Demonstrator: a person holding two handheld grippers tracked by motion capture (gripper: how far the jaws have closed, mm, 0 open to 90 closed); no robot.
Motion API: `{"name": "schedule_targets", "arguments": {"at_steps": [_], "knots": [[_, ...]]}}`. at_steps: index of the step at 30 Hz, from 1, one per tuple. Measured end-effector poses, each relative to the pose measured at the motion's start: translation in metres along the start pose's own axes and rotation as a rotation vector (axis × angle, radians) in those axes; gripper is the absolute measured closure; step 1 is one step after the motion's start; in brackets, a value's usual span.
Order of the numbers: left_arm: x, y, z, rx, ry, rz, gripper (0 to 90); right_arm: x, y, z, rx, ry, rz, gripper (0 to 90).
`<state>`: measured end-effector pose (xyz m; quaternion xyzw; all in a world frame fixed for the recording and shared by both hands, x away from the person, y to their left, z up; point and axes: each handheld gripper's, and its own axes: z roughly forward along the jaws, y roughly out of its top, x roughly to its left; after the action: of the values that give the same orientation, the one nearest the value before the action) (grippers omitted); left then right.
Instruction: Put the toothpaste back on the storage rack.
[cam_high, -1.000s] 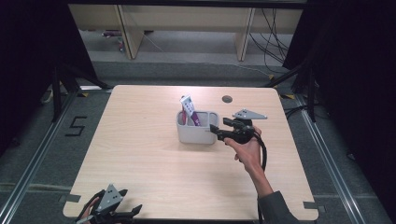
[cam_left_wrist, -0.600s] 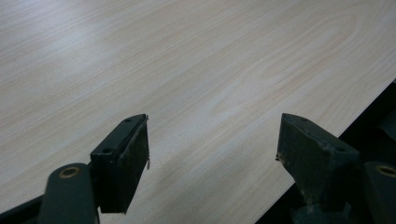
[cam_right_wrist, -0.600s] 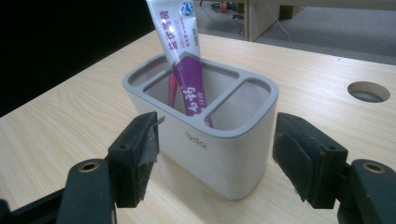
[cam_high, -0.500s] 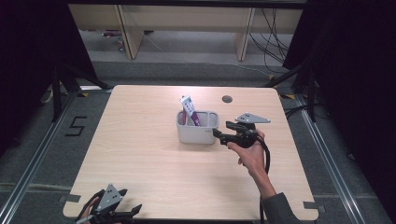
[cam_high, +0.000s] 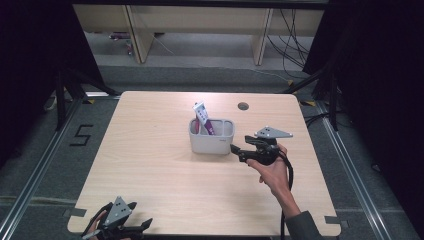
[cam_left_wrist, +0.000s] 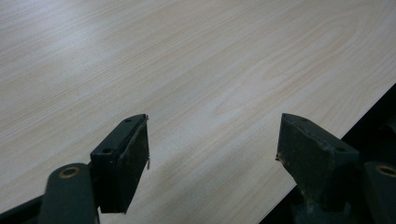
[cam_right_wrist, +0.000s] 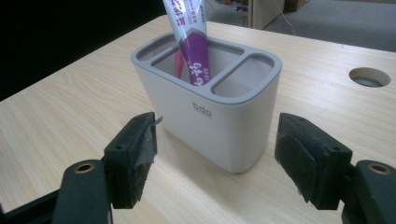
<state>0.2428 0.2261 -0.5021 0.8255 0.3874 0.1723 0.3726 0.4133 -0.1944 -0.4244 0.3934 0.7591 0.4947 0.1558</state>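
Holder (cam_high: 211, 136) mid-table, right tongs (cam_high: 234, 148) just beside

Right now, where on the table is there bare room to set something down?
The table's whole left half is bare, from the grey holder out to the left edge. The near middle strip between the left tool and right tool is free too. It is crowded right of the holder, and the cable hole interrupts the far edge.
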Motion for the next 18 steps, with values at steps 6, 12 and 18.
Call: {"name": "schedule_targets", "arguments": {"at_steps": [6,12,18], "knots": [[0.001,0.000,-0.001,0.005,0.002,0.003,24.7,0.001,-0.007,-0.007,0.014,-0.006,0.007,29.7],[0.002,-0.001,-0.003,0.018,0.012,0.008,24.7,0.001,-0.016,-0.010,0.038,0.005,0.001,28.3],[0.002,-0.001,-0.003,0.018,0.013,0.011,24.7,0.000,-0.023,-0.015,0.051,0.000,0.014,28.3]]}}
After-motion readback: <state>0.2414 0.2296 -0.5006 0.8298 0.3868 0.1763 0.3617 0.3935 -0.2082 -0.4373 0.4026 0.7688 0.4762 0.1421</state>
